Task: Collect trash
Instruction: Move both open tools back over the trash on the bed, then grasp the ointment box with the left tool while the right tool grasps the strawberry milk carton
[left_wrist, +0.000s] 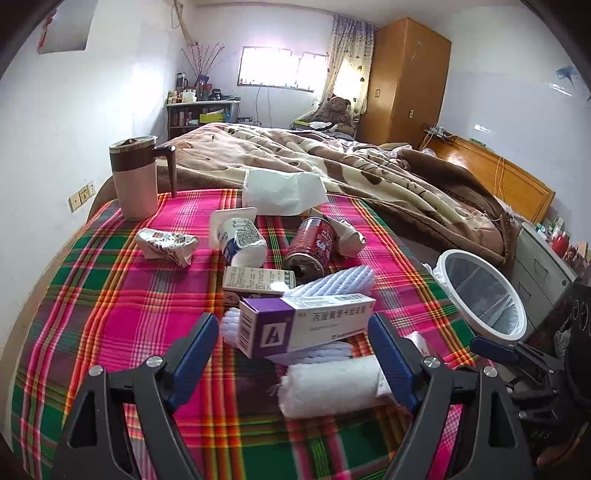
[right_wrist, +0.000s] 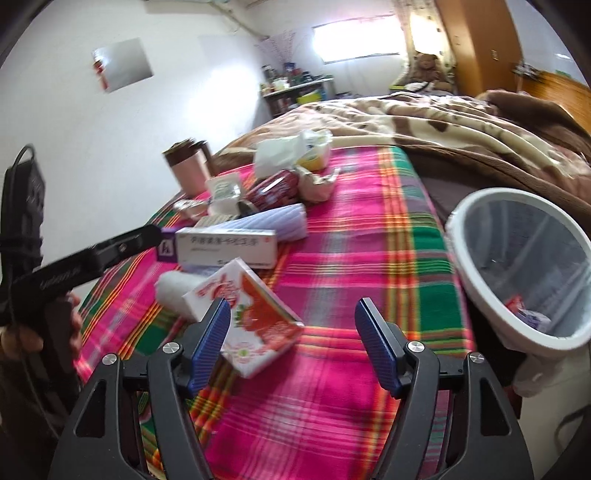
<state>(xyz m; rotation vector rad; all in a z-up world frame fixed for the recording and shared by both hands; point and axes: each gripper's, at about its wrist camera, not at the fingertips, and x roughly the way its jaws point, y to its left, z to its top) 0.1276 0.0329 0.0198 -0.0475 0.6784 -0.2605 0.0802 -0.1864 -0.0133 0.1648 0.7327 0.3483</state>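
left gripper (left_wrist: 293, 354): spread, empty | box (left_wrist: 304, 325) at 12 o'clock, long axis 9–3 | right gripper (right_wrist: 291, 345): spread, empty, farther | bin (right_wrist: 524, 266) at 2

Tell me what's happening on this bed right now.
A person with a gripper in each hand is clearing trash off a plaid blanket. The left gripper is open around a purple-and-white box, not gripping it. The right gripper is open over a red-and-white packet. The white bin beside the bed already holds some scraps.
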